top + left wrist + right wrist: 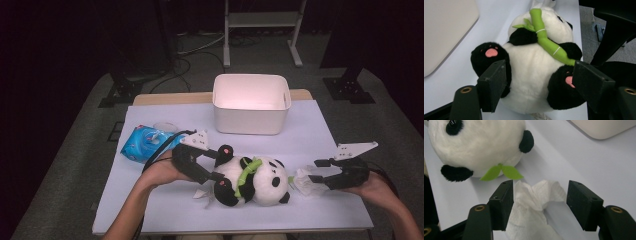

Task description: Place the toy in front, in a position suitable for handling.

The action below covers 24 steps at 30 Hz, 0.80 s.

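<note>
Lying on its back near the front of the pale lilac tabletop, the panda is a rounded plush toy — white pile on belly and head, black on limbs and ears, pink felt pads on its feet. A bright green bamboo stalk of smooth fabric, banded with white stitches, crosses its chest at a slant, with felt leaves at the upper end.

From the person's left, the left gripper reaches the toy's lower body. Its blocky black fingers stand apart on either side of the feet, close to the fur without visibly pinching it.

Just beside the panda's head lies a tissue, thin, white and crumpled into soft folds. The right gripper frames it, fingers spread; the left one touches the paper's edge, the other stands clear.

Behind the toy sits a white bin — smooth plastic, rectangular with rounded corners. At the tabletop's left edge rests a glossy blue packet.
</note>
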Each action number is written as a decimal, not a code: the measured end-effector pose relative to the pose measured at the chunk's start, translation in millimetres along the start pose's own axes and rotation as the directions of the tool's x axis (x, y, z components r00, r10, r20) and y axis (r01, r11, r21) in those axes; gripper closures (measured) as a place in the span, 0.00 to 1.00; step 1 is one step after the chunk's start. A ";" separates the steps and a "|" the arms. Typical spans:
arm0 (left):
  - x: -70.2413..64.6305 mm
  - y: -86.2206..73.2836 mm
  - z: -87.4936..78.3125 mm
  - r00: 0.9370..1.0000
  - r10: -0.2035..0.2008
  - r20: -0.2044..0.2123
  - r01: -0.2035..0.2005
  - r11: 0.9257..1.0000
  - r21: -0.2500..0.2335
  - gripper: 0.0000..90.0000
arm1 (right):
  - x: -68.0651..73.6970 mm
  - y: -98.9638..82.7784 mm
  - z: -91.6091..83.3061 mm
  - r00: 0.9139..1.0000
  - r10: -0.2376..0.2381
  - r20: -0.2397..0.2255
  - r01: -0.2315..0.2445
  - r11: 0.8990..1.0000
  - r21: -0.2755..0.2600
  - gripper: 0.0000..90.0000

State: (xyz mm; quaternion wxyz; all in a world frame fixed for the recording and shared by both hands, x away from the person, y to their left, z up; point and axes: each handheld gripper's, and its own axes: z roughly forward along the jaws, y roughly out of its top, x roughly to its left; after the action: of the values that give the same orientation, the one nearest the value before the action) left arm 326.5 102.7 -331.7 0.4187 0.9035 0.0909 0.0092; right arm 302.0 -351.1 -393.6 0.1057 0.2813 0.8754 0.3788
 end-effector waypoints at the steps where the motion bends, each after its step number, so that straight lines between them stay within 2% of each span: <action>1: -0.2 -3.0 -0.8 1.000 0.003 -0.003 -0.003 1.000 0.000 0.28 | -0.4 2.0 0.7 1.000 -0.003 0.001 0.003 1.000 0.001 0.41; 2: -0.8 -4.8 -0.8 1.000 -0.009 -0.008 0.009 1.000 -0.008 0.28 | -1.1 4.6 1.7 1.000 -0.003 -0.003 0.003 1.000 0.001 0.41; 3: -0.2 -5.9 -2.0 1.000 0.001 -0.011 -0.001 1.000 0.001 0.27 | -1.1 6.3 2.3 1.000 -0.007 -0.001 0.007 1.000 0.002 0.40; 7: -0.3 -12.5 -5.3 0.999 -0.013 -0.033 0.012 1.000 -0.006 0.23 | -2.7 15.3 3.6 1.000 -0.018 -0.007 0.018 1.000 -0.003 0.39; 11: -0.1 -17.2 -8.0 0.999 -0.027 -0.036 0.026 1.000 -0.015 0.21 | -4.5 25.7 4.4 1.000 -0.020 -0.018 0.019 1.000 -0.015 0.38; 17: 2.3 -29.0 -12.1 0.997 -0.048 -0.063 0.047 0.999 -0.024 0.21 | -6.2 39.1 8.9 0.999 -0.036 -0.032 0.036 0.999 -0.010 0.36; 19: 3.5 -35.2 -12.1 0.996 -0.047 -0.074 0.046 0.999 -0.009 0.19 | -6.9 48.1 12.3 0.998 -0.050 -0.040 0.050 0.999 -0.012 0.36; 24: 5.6 -41.5 -12.9 0.995 -0.069 -0.071 0.068 0.997 -0.022 0.18 | -8.4 62.0 18.3 0.996 -0.074 -0.055 0.073 0.997 -0.012 0.35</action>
State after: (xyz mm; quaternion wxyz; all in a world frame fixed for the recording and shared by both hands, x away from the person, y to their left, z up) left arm 324.3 139.7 -355.1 0.4243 0.8947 0.1368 0.0282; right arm 341.7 -310.5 -361.7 0.0967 0.2378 0.8857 0.3869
